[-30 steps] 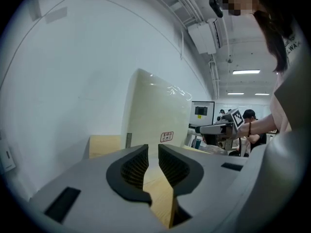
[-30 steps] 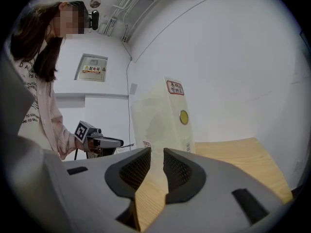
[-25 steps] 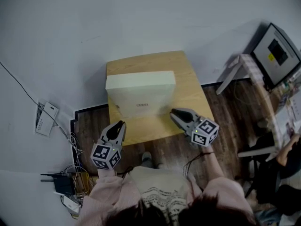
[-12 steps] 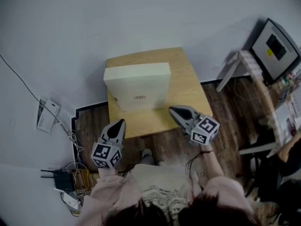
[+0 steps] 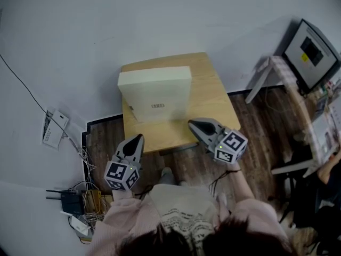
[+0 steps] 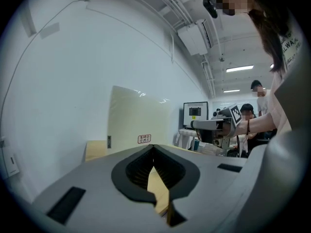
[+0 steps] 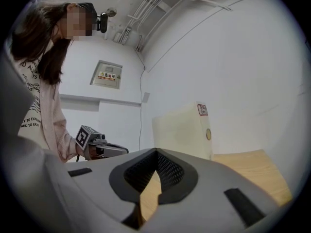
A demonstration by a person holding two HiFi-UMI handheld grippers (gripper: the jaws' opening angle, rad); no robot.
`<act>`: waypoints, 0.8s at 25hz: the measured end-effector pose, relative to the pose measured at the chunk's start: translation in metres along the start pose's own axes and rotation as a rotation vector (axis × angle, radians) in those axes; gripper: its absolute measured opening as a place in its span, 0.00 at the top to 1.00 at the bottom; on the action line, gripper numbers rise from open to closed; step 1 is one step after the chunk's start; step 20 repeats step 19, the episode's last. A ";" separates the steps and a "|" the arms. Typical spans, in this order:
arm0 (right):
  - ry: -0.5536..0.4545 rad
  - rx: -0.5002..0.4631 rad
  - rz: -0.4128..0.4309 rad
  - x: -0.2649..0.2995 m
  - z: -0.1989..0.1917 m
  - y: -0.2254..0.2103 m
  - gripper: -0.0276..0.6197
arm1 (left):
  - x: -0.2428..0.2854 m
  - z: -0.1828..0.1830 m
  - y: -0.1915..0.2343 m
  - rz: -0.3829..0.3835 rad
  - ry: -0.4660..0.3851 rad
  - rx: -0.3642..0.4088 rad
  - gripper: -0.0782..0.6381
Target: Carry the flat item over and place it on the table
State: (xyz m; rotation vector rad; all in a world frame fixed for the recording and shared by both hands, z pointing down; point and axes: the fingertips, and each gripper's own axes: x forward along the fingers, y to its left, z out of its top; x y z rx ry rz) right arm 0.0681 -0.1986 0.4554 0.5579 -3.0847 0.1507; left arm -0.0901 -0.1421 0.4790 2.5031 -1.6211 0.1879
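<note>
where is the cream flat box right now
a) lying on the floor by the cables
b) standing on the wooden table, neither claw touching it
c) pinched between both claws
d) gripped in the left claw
b: the cream flat rectangular box stands on the small light wooden table, while the left claw and right claw are both shut, empty and short of it.

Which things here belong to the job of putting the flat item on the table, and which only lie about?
Job: flat cream box, upright on the wooden table; left gripper, shut, empty; right gripper, shut, empty.
Lying about: router with cables; white packet; monitor at the right.
</note>
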 end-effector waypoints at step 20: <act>-0.003 -0.011 0.003 -0.005 -0.001 -0.001 0.97 | 0.007 0.006 -0.010 -0.010 -0.015 0.009 0.90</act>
